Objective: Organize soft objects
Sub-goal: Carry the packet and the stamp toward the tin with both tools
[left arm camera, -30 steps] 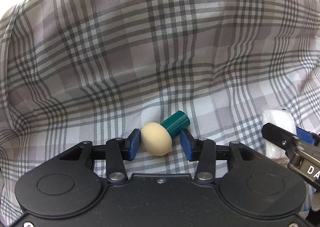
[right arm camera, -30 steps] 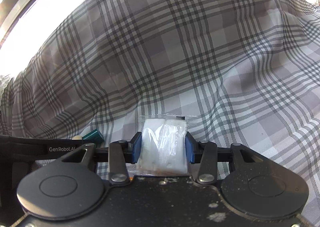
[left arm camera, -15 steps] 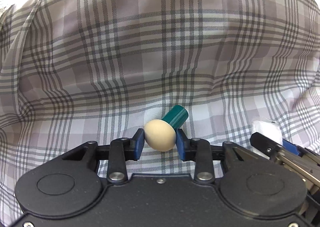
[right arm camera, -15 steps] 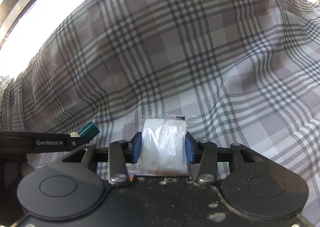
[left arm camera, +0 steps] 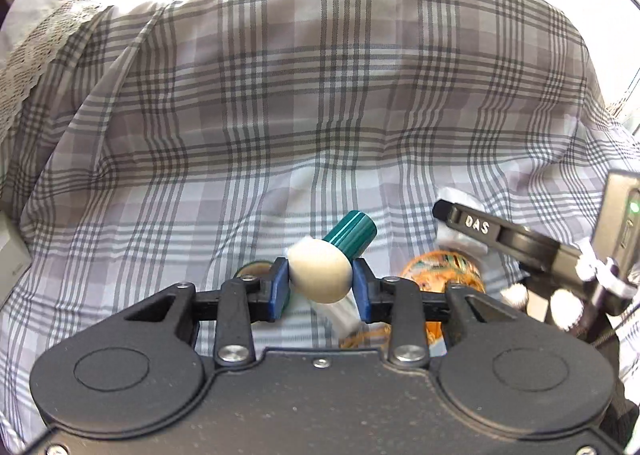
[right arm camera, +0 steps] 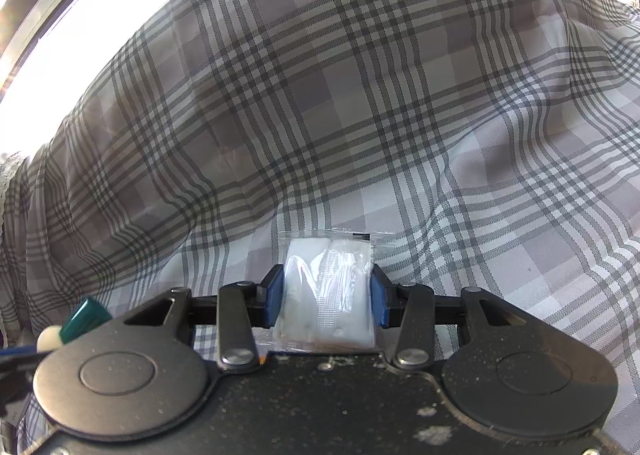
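Left wrist view, left to right. White lace-edged fabric (left arm camera: 38,51) at the upper left, cut by the frame. Grey-and-white plaid cloth (left arm camera: 320,103) covers the whole surface. A round, greenish-rimmed object (left arm camera: 253,267) shows just behind the left blue pad, mostly hidden; cannot identify it. Left gripper (left arm camera: 320,282) is clamped on the cream egg-shaped head of a soft toy with a dark teal cylindrical stem (left arm camera: 348,235); both pads press the head, and the toy is held off the cloth. An orange patterned round object (left arm camera: 438,267) lies behind the right finger, partly covered. Farther right, a black finger lettered "DAS", further letters hidden.

Right wrist view. The teal-stemmed toy appears at the lower left edge. Right gripper (right arm camera: 327,297) is closed on a white padded item in a clear plastic packet (right arm camera: 326,291), pads against both sides, above the plaid cloth. A small black mark on the packet's top seal is illegible.
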Demonstrator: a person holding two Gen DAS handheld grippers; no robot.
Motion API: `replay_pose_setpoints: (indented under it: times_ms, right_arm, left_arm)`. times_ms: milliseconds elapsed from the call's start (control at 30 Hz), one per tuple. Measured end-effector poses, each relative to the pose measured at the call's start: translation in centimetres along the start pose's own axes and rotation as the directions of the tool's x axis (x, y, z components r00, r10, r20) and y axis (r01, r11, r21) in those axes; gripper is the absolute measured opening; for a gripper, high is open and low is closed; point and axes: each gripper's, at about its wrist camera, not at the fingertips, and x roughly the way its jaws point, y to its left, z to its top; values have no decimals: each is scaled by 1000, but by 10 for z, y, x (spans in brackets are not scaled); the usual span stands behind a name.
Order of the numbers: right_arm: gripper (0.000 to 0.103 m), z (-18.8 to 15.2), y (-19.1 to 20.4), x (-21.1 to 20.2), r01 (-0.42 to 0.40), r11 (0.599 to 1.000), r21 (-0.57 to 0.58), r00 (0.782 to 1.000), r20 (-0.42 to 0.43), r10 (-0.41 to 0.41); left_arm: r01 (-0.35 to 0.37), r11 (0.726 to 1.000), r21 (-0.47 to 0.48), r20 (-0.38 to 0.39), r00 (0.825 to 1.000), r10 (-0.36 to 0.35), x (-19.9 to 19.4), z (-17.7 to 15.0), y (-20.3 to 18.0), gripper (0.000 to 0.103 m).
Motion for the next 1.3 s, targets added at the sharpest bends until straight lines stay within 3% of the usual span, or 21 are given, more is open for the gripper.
replay_pose_setpoints:
  times_ms: [300, 500, 700, 833, 1033, 1300]
  right_arm:
    - [42, 3, 0, 1, -14, 1000, 7, 1000, -2, 14]
    - [42, 5, 6, -3, -22, 1000, -19, 1000, 13, 22]
    - [42, 12, 22, -33, -1, 999, -53, 998, 64, 5]
    - [42, 15, 34, -81, -12, 995, -97, 996, 92, 21]
    - [42, -6, 46, -188, -54, 980, -191, 986, 144, 82]
    - [42, -95, 30, -321, -111, 964, -243, 985, 103, 140]
  left_arm:
    - [-3, 999, -52, 22, 1000, 4, -74, -80, 13, 35]
    - [-8, 994, -111, 1, 1000, 9, -98, -134, 19, 35]
    - [10, 990, -139, -27, 1000, -14, -111, -174, 19, 35]
    - [19, 987, -161, -27, 999, -24, -120, -189, 19, 35]
    - [-8, 988, -157, -10, 1000, 6, -135, -206, 14, 35]
    - [-21, 986, -168, -27, 1000, 17, -145, -233, 1, 35]
